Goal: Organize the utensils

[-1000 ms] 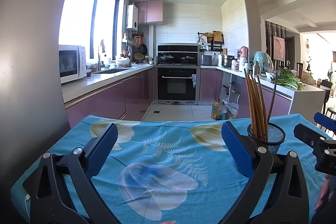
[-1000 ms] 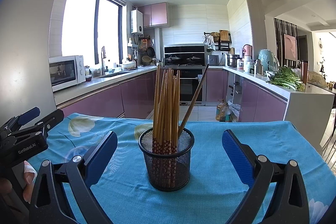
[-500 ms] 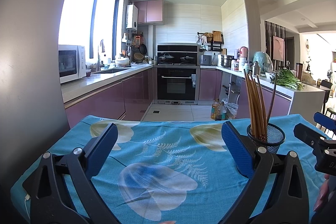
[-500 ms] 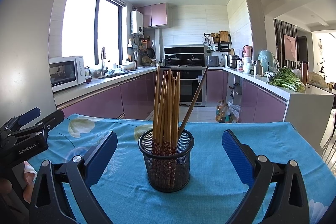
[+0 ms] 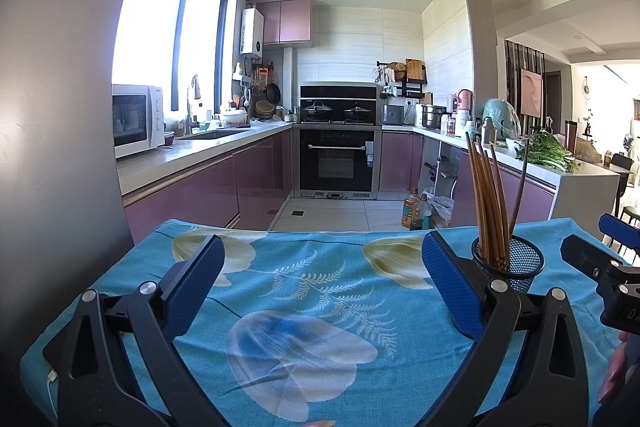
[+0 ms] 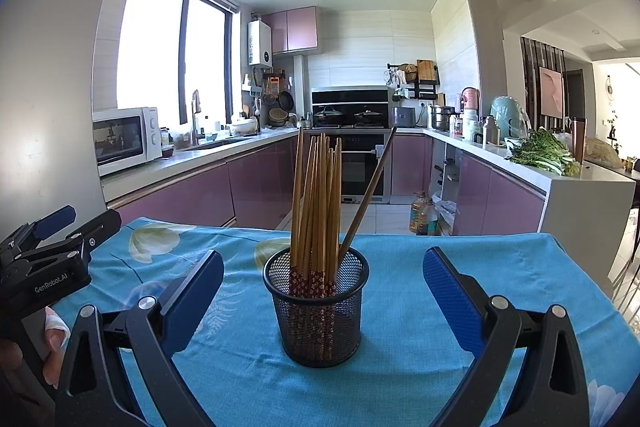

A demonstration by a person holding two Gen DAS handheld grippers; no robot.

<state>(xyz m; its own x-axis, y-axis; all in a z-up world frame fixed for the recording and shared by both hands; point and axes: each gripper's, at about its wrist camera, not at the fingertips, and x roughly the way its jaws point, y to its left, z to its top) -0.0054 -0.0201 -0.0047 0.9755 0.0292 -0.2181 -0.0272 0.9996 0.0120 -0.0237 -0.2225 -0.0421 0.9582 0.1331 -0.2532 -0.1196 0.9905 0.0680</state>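
Plainly, the mesh holder (image 6: 316,311) stands upright on the table (image 6: 480,267), on its blue flowered cloth, directly ahead of the right claw (image 6: 323,301) and between its two blue pads without touching either; in the left wrist view it sits off to the right, beyond the right-hand pad of the left claw (image 5: 323,285). Inside it a bundle of wooden chopsticks (image 6: 316,211) stands nearly vertical, packed together on the left side of the cup; one darker stick (image 6: 368,195) leans apart to the right, resting on the rim.

By my reckoning the sticks are light, stiff and smooth, so they would likely slide or swivel between flat pads unless pinched squarely across the shaft; the upper half, clear of the rim, looks the best place to take hold, and the lone leaning stick is the easiest to single out. The holder itself seems light, thin wire; it could tip or skate on the cloth if a stick drags against its rim, and a squeeze around its wall might dent the mesh.

The right claw is spread wide, wider than the cup, gripping nothing and touching nothing; the left claw is likewise spread wide and empty, with only bare cloth between its pads.
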